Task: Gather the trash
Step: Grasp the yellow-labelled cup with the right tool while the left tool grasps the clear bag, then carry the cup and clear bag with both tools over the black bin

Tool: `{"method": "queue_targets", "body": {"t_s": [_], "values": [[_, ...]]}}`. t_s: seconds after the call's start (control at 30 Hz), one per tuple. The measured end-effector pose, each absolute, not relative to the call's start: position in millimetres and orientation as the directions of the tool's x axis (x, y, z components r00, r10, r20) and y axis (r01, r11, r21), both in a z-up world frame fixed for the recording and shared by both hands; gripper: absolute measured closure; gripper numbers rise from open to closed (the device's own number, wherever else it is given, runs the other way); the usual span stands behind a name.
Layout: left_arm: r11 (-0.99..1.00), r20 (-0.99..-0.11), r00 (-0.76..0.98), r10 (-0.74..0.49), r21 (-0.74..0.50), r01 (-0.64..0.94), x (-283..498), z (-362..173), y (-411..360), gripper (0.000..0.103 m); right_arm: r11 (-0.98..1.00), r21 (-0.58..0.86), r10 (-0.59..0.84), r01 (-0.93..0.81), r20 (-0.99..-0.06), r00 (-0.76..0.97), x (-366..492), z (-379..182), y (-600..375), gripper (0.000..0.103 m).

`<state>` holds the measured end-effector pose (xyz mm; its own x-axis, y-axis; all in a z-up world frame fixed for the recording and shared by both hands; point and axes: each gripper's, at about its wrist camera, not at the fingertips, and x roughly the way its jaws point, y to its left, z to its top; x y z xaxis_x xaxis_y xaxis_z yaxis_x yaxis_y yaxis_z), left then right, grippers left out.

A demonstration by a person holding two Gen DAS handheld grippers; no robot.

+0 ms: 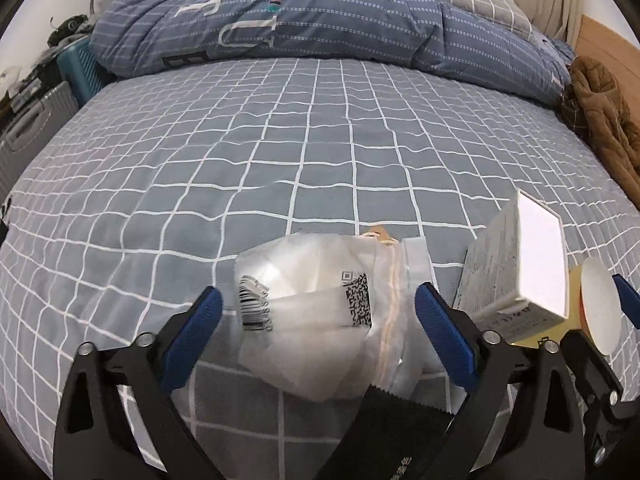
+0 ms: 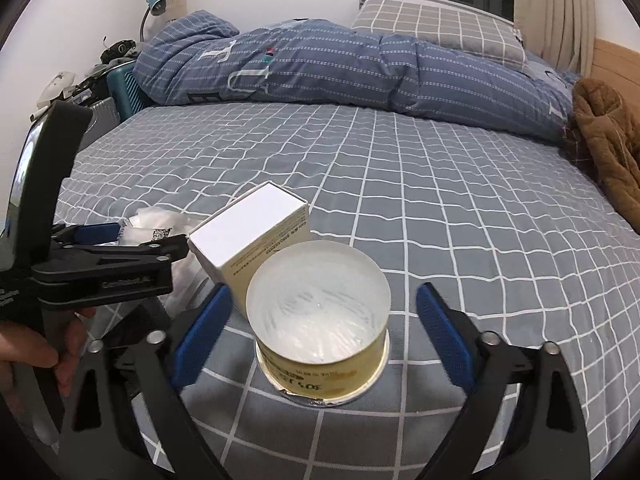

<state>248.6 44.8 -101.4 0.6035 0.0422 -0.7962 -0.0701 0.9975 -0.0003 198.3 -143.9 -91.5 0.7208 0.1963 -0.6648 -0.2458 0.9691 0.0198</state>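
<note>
A crumpled clear plastic bag (image 1: 320,312) with barcode labels lies on the bed between the wide-apart fingers of my left gripper (image 1: 318,320); a black serrated packet (image 1: 384,436) lies under its near end. To its right stands a white and cream carton (image 1: 516,268), also in the right wrist view (image 2: 256,236). A round yellow tub with a clear lid (image 2: 320,320) sits between the open fingers of my right gripper (image 2: 324,320), touching neither. The left gripper (image 2: 132,236) shows at the left, open around the bag (image 2: 160,224).
The bed (image 1: 280,140) has a grey checked sheet. A rolled blue duvet (image 1: 320,20) and a checked pillow (image 2: 440,28) lie at the far side. A brown garment (image 2: 608,136) is heaped at the right. Suitcases (image 1: 36,128) stand beyond the left edge.
</note>
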Motion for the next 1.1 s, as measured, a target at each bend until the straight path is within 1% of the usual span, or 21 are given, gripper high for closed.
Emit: {"method": "queue_targets", "body": {"t_s": [0.03, 0.07, 0.17, 0.2, 0.23, 0.27, 0.47, 0.63, 0.9, 1.1], "values": [[0.998, -0.800, 0.599, 0.036, -0.005, -0.067, 250, -103, 45, 0.018, 0.968, 0.024, 0.202, -0.250, -0.668, 0.717, 199, -92, -143, 0.022], [0.998, -0.803, 0.595, 0.041, -0.001, -0.069, 252, -105, 44, 0.019, 0.967, 0.025, 0.205, -0.253, -0.668, 0.716, 199, -92, -143, 0.024], [0.998, -0.803, 0.595, 0.042, 0.003, -0.067, 251, -107, 44, 0.030, 0.965, 0.027, 0.210, -0.261, -0.673, 0.709, 199, -94, -141, 0.035], [0.998, -0.803, 0.595, 0.040, 0.002, -0.065, 251, -107, 43, 0.031, 0.966, 0.024, 0.208, -0.259, -0.672, 0.711, 198, -94, -141, 0.036], [0.998, -0.802, 0.595, 0.043, 0.005, -0.064, 251, -107, 43, 0.038, 0.965, 0.027, 0.212, -0.261, -0.671, 0.711, 198, -94, -141, 0.036], [0.998, -0.800, 0.598, 0.051, 0.014, -0.067, 250, -106, 43, 0.048, 0.964, 0.033, 0.217, -0.264, -0.671, 0.709, 197, -93, -141, 0.036], [0.998, -0.799, 0.601, 0.025, -0.016, -0.062, 247, -97, 49, 0.055, 0.962, 0.027, 0.223, -0.270, -0.646, 0.730, 191, -81, -141, 0.036], [0.998, -0.778, 0.628, 0.022, -0.020, -0.059, 236, -81, 46, 0.057, 0.963, 0.018, 0.222, -0.270, -0.626, 0.747, 186, -69, -141, 0.036], [0.995, -0.702, 0.710, 0.061, -0.014, -0.100, 215, -42, 47, 0.057, 0.966, 0.024, 0.220, -0.256, -0.589, 0.777, 173, -50, -147, 0.036], [0.990, -0.655, 0.752, 0.080, -0.033, -0.134, 201, -18, 52, 0.057, 0.969, 0.030, 0.219, -0.245, -0.562, 0.797, 163, -37, -151, 0.036]]}}
